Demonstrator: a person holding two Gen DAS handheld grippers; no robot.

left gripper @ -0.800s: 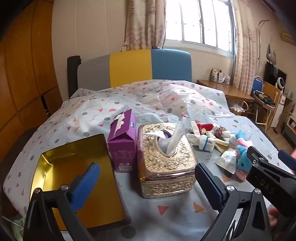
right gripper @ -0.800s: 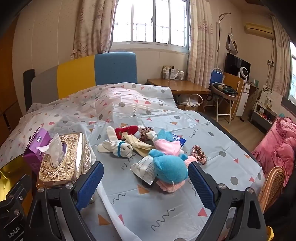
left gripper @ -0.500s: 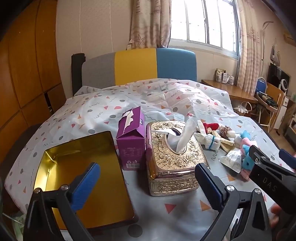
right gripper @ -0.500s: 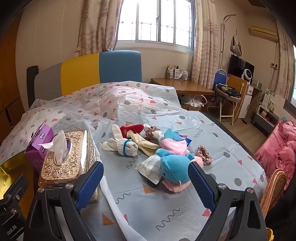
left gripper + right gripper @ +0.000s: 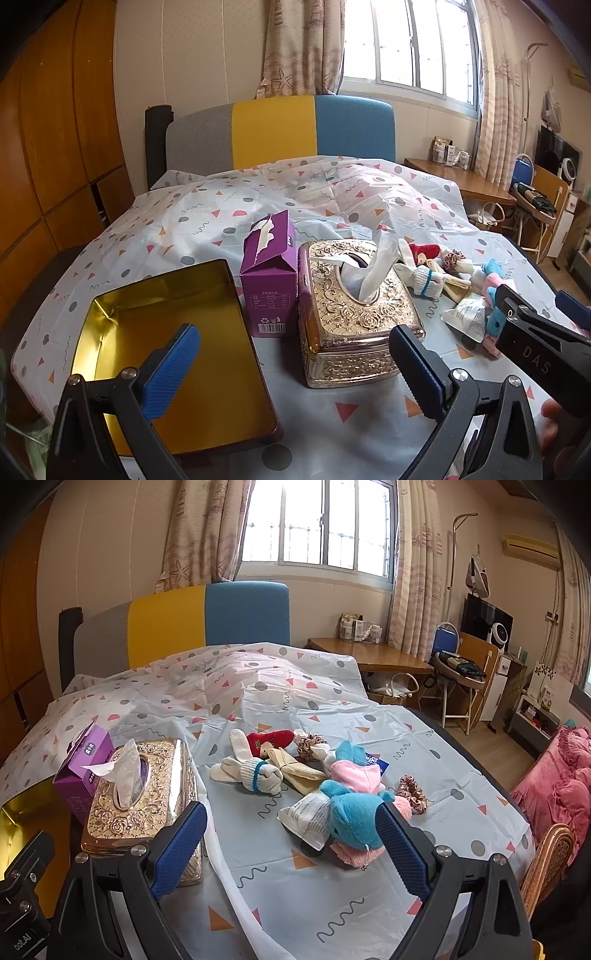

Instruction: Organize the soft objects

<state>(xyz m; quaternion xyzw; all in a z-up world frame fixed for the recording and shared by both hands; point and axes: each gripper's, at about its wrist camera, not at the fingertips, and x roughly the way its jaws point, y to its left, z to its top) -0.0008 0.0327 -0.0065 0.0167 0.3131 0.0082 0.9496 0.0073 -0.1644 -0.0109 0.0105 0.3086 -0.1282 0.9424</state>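
Bedroom scene: a bed (image 5: 332, 709) under a patterned plastic sheet carries the work items. Right gripper (image 5: 291, 843) and left gripper (image 5: 295, 363) both hover with fingers spread wide, holding nothing. Soft toy pile lies at 12 o'clock of the right gripper; the blue plush (image 5: 351, 818) is nearest. Judged light and compressible: grip its rounded body. Gold tin (image 5: 162, 354) sits at 11 o'clock of the left gripper, beside the ornate tissue box (image 5: 354, 314).
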